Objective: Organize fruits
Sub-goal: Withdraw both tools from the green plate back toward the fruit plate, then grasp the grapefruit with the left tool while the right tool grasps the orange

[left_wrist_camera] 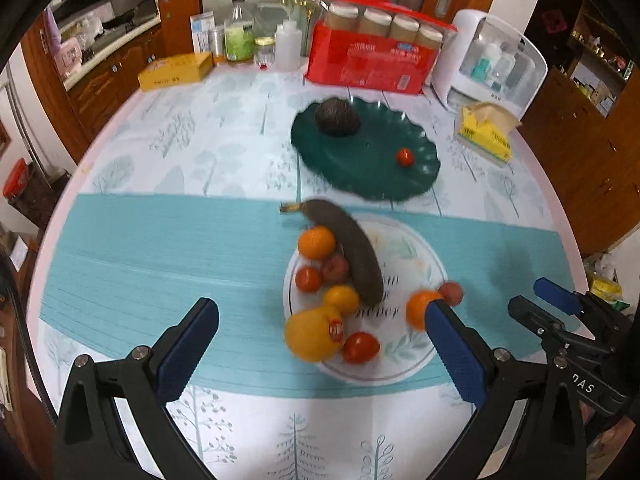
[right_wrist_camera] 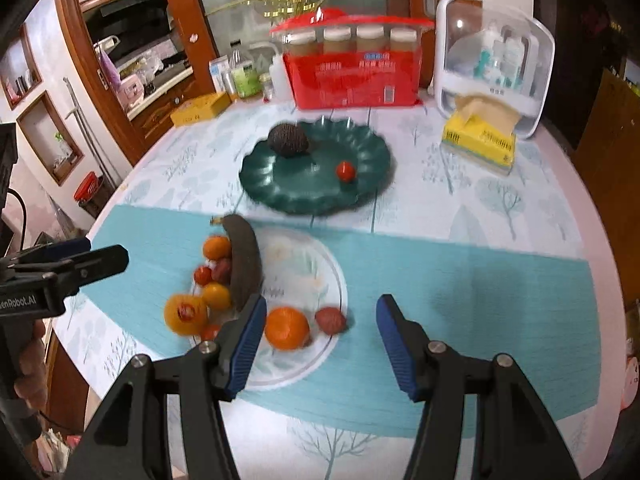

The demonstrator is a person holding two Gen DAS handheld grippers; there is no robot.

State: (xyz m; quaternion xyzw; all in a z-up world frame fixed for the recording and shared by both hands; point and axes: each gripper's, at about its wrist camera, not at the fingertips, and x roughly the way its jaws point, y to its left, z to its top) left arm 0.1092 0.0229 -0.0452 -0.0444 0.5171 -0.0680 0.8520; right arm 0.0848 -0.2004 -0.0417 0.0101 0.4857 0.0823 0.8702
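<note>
A white plate (left_wrist_camera: 404, 364) (right_wrist_camera: 316, 360) holds a dark overripe banana (left_wrist_camera: 352, 252) (right_wrist_camera: 244, 260), oranges (left_wrist_camera: 316, 242) (right_wrist_camera: 286, 328), small tomatoes (left_wrist_camera: 360, 347), a yellow pear-shaped fruit (left_wrist_camera: 314, 330) (right_wrist_camera: 186, 314) and small reddish fruits (right_wrist_camera: 330, 320). Behind it, a dark green scalloped plate (left_wrist_camera: 360, 176) (right_wrist_camera: 296, 188) holds a dark avocado (left_wrist_camera: 337, 117) (right_wrist_camera: 288, 140) and a small tomato (left_wrist_camera: 405, 157) (right_wrist_camera: 345, 171). My left gripper (left_wrist_camera: 320, 344) is open and empty above the near side of the white plate. My right gripper (right_wrist_camera: 320, 340) is open and empty over the plate's right side; it also shows in the left wrist view (left_wrist_camera: 536, 300).
At the back of the round table stand a red package with jars (left_wrist_camera: 372, 60), a white storage box (left_wrist_camera: 492, 64), a yellow tissue pack (left_wrist_camera: 484, 132), a yellow box (left_wrist_camera: 176, 72) and bottles (left_wrist_camera: 240, 36). Wooden cabinets surround the table.
</note>
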